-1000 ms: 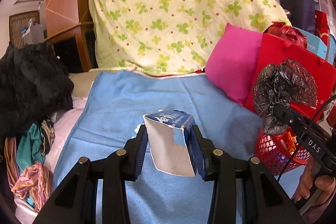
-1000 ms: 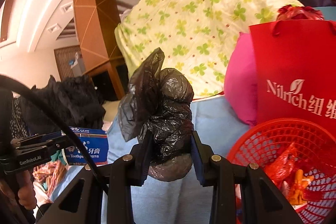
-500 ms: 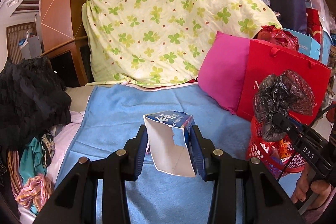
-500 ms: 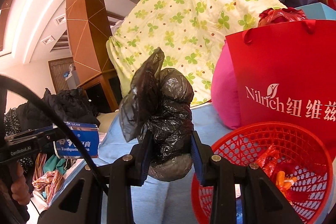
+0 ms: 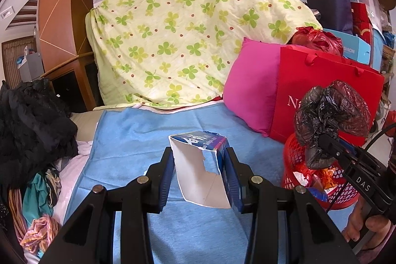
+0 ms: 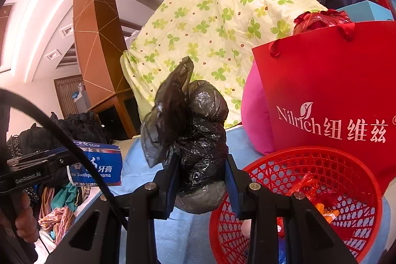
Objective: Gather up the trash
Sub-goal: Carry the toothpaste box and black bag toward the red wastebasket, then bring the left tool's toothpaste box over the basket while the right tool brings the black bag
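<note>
On blue blanket (image 5: 138,135): pink pillow (image 5: 250,90), red basket (image 6: 297,189).

Blue toothpaste box (image 5: 200,165), black plastic bag (image 6: 195,137), red mesh basket (image 6: 309,165), green-clover quilt (image 5: 183,41)

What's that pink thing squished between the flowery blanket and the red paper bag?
A pink pillow sits between the flowery blanket and the red paper bag. Both wrist views show it, the left most clearly.
</note>
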The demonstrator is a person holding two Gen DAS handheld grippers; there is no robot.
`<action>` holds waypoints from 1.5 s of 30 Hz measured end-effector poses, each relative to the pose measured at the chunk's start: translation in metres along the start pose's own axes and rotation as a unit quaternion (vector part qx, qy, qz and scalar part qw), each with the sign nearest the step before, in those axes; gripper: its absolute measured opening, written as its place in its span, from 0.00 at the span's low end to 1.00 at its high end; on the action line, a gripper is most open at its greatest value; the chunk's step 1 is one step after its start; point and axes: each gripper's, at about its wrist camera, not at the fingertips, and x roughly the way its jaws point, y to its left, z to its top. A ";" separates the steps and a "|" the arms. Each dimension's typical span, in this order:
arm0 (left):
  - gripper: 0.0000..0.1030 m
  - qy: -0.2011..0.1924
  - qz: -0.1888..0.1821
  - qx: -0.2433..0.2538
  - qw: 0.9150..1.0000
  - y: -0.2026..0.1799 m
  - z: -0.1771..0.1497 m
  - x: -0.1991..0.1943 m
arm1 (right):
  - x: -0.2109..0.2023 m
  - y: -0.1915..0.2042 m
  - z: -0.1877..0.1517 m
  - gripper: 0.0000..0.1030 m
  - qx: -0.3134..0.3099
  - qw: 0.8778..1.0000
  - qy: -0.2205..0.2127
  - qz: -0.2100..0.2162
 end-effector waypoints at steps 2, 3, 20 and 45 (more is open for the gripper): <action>0.41 -0.001 -0.001 0.002 1.000 -0.002 0.000 0.001 | -0.001 -0.002 0.001 0.36 0.000 1.000 -0.001 0.000; 0.41 -0.001 -0.002 0.003 1.000 -0.003 0.001 0.001 | -0.001 -0.002 0.001 0.36 0.000 1.000 -0.002 -0.001; 0.41 -0.002 -0.015 0.026 1.000 -0.033 0.005 0.002 | -0.024 -0.006 -0.003 0.36 0.012 1.000 -0.017 -0.010; 0.41 0.008 -0.035 0.046 0.998 -0.063 0.004 0.009 | -0.045 -0.020 -0.003 0.36 0.027 0.999 -0.026 -0.029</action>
